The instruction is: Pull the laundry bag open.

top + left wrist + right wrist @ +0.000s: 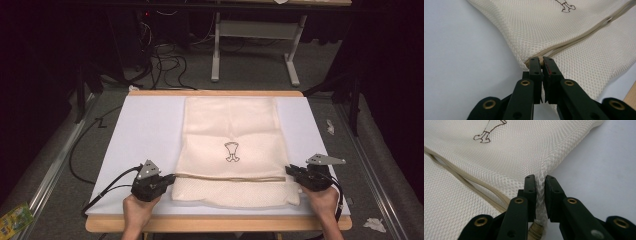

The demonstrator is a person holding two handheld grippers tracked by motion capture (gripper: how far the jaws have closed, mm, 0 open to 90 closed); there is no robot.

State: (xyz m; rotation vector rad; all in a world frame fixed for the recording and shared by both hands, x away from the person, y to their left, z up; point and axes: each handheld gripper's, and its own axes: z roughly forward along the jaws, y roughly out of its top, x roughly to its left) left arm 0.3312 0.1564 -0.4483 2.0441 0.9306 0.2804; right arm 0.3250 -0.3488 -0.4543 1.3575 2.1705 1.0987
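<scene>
A cream mesh bag (232,145) with a small brown printed figure (231,151) lies flat on the white table mat (145,130). A tan zipper band (230,178) crosses it near the front. My left gripper (167,181) is shut on the bag's left edge at the zipper end (540,60). At the right edge, my right gripper (291,172) is shut on a pinch of mesh (540,192) beside the zipper's other end. A hand holds each gripper at the table's front edge.
The mat sits on a wooden tabletop (215,224). Black cables (95,192) trail off the left side. Beyond the table stand a grey desk frame (255,45) and tangled floor cables (165,65). Paper scraps (374,224) lie on the floor at right.
</scene>
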